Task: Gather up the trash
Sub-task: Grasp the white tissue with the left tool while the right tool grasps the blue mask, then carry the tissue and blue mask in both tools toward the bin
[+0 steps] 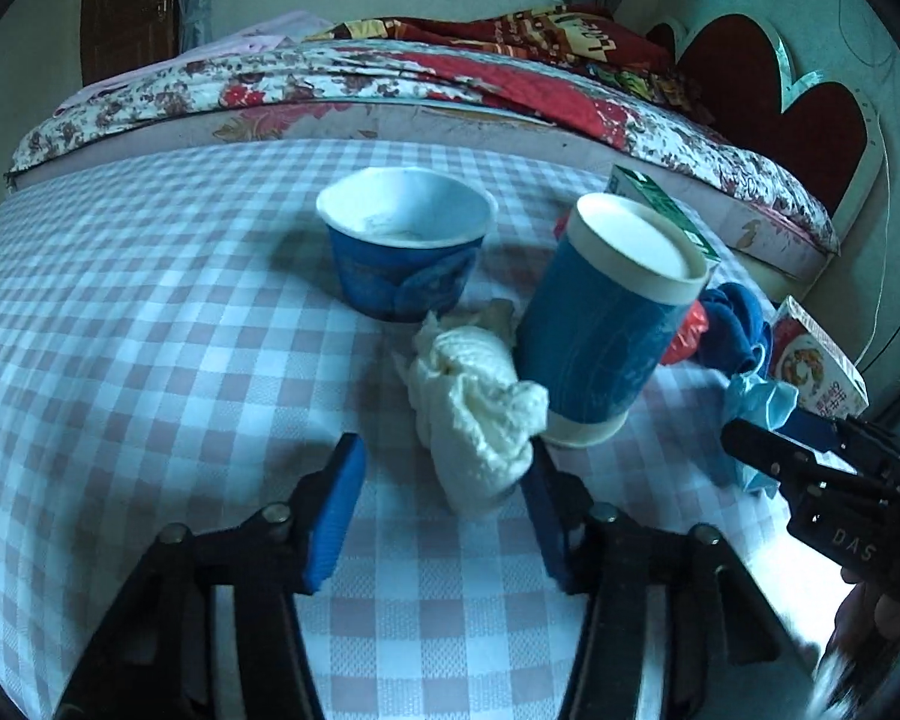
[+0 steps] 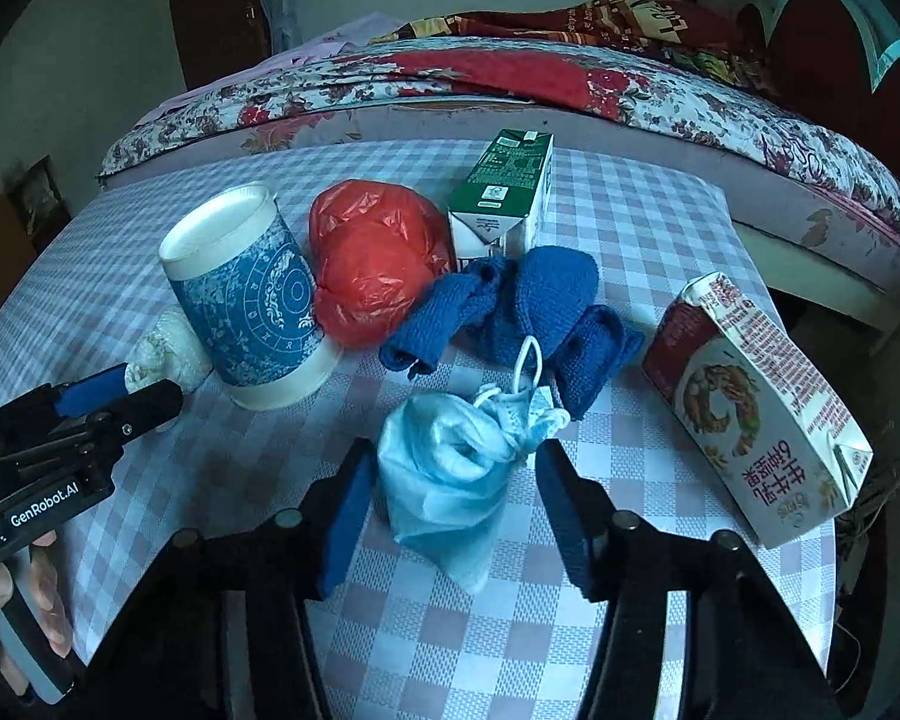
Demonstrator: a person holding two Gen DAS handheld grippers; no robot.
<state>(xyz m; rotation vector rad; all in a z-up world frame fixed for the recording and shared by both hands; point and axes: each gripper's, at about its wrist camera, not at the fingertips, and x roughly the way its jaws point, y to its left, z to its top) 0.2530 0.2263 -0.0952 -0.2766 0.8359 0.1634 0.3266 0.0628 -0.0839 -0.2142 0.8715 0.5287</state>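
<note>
I see the crumpled white tissue (image 1: pixel 480 414) on the table (image 1: pixel 120 330), between my left gripper (image 1: pixel 444 480)'s wide-spread fingers, against a tall blue cup (image 1: pixel 606 324). My right gripper (image 2: pixel 450 492) straddles the blue face mask (image 2: pixel 450 468), fingers wide. Blue cloth (image 2: pixel 510 312), red bag (image 2: pixel 372 264) and cartons crowd behind.

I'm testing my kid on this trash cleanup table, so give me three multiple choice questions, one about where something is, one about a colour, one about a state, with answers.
1. What lies between the right gripper fingers?
A. crumpled face mask
B. a spoon
C. a glass bottle

2. What colour is the plastic bag?
A. green
B. red
C. yellow

3. How is the left gripper?
A. shut on a cup
B. open
C. out of view

Answers: 1 A, the mask sits between the blue pads. 2 B, it is plainly red beside the tall blue cup. 3 B, its fingers stand apart around the white tissue wad.
</note>
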